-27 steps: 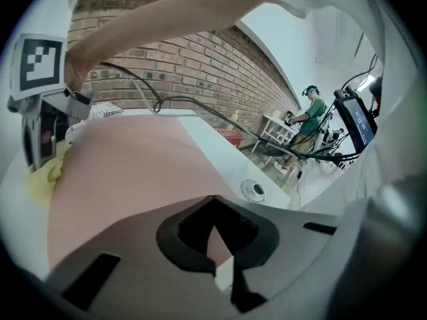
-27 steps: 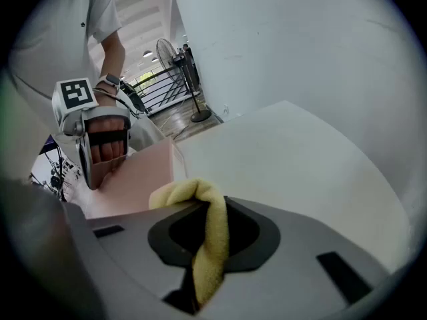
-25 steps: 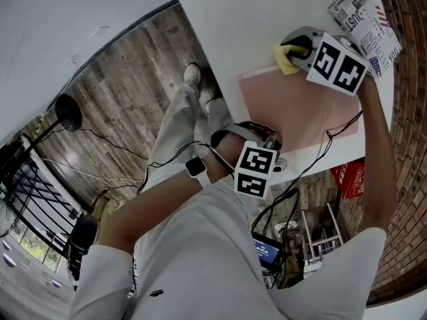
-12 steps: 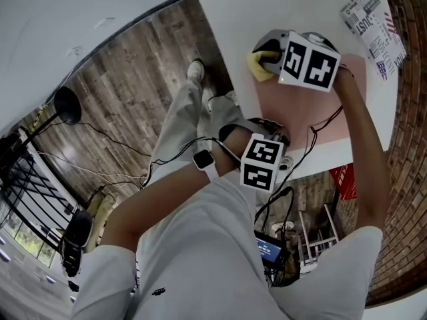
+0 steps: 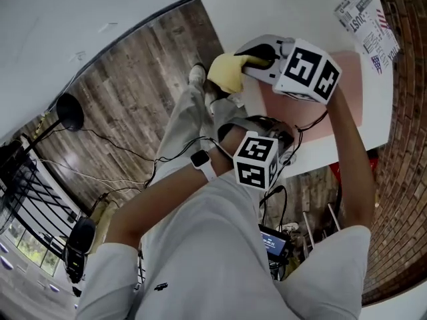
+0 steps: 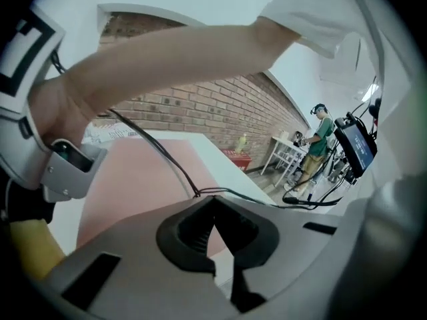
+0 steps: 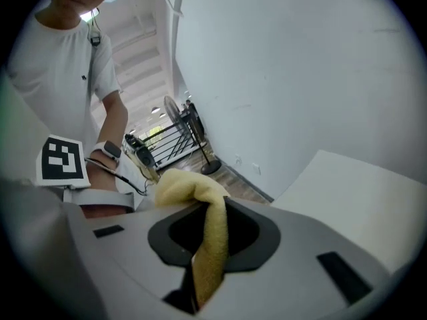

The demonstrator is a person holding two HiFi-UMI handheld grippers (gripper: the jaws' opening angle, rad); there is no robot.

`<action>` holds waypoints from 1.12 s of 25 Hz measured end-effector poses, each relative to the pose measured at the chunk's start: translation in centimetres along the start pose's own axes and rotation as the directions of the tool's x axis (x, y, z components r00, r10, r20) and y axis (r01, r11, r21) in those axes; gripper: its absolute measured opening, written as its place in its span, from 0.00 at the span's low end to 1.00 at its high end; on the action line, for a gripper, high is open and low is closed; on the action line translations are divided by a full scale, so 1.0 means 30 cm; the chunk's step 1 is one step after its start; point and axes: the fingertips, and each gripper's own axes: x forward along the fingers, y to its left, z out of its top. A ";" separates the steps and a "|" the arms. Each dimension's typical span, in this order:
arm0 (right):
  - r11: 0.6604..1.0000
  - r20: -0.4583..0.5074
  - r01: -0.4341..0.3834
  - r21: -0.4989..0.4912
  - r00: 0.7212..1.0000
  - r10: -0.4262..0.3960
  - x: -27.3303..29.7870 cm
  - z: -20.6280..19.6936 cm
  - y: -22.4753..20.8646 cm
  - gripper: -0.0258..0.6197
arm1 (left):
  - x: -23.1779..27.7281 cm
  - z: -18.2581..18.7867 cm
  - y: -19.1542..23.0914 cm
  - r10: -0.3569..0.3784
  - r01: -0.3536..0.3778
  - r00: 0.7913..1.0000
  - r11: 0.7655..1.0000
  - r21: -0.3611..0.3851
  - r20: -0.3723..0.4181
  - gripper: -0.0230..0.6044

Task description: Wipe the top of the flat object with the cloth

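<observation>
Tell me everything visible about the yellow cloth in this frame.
The yellow cloth is a soft, fuzzy-looking fabric, bunched and folded. The right gripper is shut on it: a strip runs between the jaws and a rounded wad bulges beyond. In the head view it sits past the table edge, off the pink mat.

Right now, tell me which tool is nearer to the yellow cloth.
Right. The right tool is shut on the yellow cloth, at the table's edge. The left tool sits apart from it, by the pink mat.
</observation>
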 end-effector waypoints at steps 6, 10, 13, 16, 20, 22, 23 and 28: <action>0.985 0.174 0.147 0.089 0.972 -0.161 -0.146 0.138 0.048 0.13 | -0.185 0.054 0.005 0.077 -0.076 0.994 0.997 -0.011 0.074 0.06; 0.951 0.225 0.275 0.141 0.926 -0.302 -0.271 0.202 0.071 0.13 | -0.336 0.057 0.032 0.138 -0.138 0.984 0.990 -0.010 0.110 0.06; 0.914 0.289 0.362 0.181 0.869 -0.401 -0.372 0.249 0.113 0.13 | -0.453 0.050 0.054 0.186 -0.188 0.973 0.982 0.003 0.135 0.06; 0.867 0.365 0.417 0.272 0.789 -0.494 -0.469 0.298 0.168 0.13 | -0.579 0.043 0.079 0.241 -0.242 0.958 0.970 -0.012 0.157 0.06; 0.792 0.431 0.466 0.395 0.667 -0.608 -0.590 0.330 0.240 0.13 | -0.726 0.067 0.133 0.305 -0.299 0.928 0.952 -0.060 0.213 0.06; 0.744 0.444 0.500 0.442 0.599 -0.666 -0.643 0.335 0.282 0.13 | -0.792 0.084 0.155 0.333 -0.320 0.911 0.943 -0.093 0.244 0.06; 0.719 0.447 0.518 0.463 0.564 -0.694 -0.669 0.336 0.302 0.13 | -0.824 0.095 0.167 0.345 -0.327 0.901 0.938 -0.110 0.263 0.06; 0.571 0.428 0.603 0.557 0.381 -0.820 -0.778 0.332 0.402 0.13 | -0.976 0.150 0.242 0.401 -0.353 0.852 0.915 -0.195 0.338 0.06</action>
